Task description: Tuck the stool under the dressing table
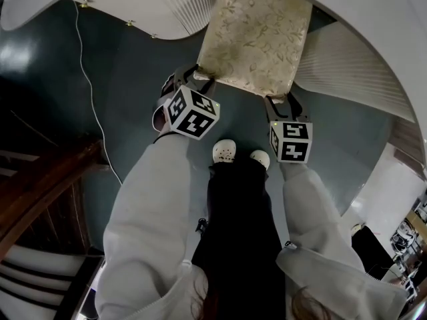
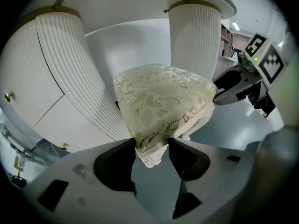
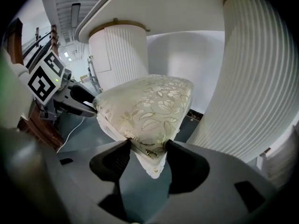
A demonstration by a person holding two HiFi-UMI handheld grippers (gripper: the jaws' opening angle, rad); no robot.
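**Both tongs clamped on stool's near corners, knee gap straight ahead**

Left tongs (image 1: 194,77): jaws closed onto the near-left corner of the square, cream floral-brocade cushioned stool (image 1: 257,32). Cushion fabric is pinched between them and the corner tip pokes out below.

Stool lies directly ahead of both tongs, away from the person. It sits in the opening of the white dressing table (image 1: 373,19), between the left white fluted pedestal (image 1: 179,2) and the right white fluted pedestal (image 1: 353,72). The tabletop rim curves overhead in both gripper views, so the stool reads as partway in, not fully tucked.

Key relation: the stool's near edge runs crosswise from one pair of tongs to the other, and the push line is square to that edge, into the gap. Neither hand is clearly nearer, since each holds one end of the same edge. In the head view the left corner sits a bit further forward, so the seat looks slightly skewed to the opening. Sides look close to both pedestals, so it likely needs squaring up as it goes in.

Stool legs aren't visible, so can't tell if the feet rest on the grey-green floor (image 1: 133,99) or hang clear.

Right tongs (image 1: 280,101): jaws closed onto the near-right cushion corner, same pinch.
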